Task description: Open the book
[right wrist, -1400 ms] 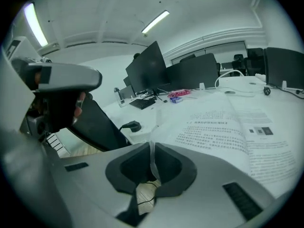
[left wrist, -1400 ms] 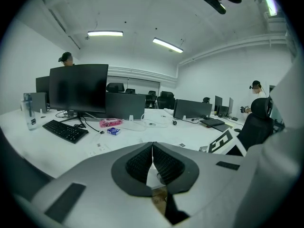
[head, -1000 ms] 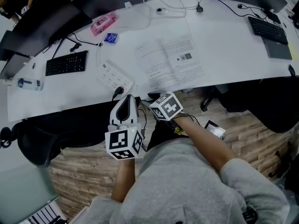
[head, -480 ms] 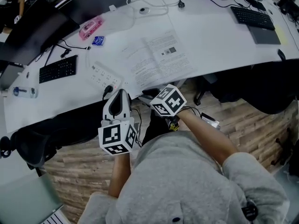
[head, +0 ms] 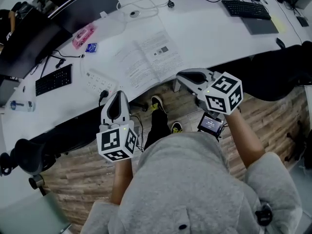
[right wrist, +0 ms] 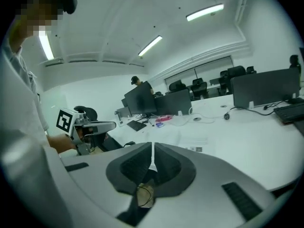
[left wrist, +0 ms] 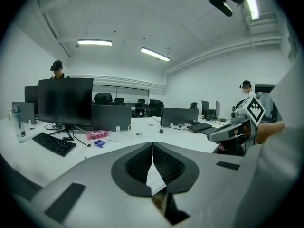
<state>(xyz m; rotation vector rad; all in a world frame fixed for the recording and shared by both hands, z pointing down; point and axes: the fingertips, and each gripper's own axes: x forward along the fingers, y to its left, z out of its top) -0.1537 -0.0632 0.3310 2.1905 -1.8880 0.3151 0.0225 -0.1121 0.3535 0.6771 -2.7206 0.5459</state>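
Observation:
The book lies open and flat on the white desk, its pages showing text and a small dark figure; it also shows in the right gripper view as the book. My left gripper hangs just off the desk's front edge, left of the book, jaws together and empty. My right gripper is raised off the desk's front edge, right of the book's lower corner, pointing left; its jaws are closing with nothing between them. Neither gripper touches the book.
A power strip lies left of the book, with a keyboard, pink case and small blue packet beyond. Dark monitors stand at the back, another keyboard far right. A chair stands at the lower left.
My right gripper left the book's near edge, swung up and to the right, and its jaws came together. The left gripper shifted only slightly. The book stays open.

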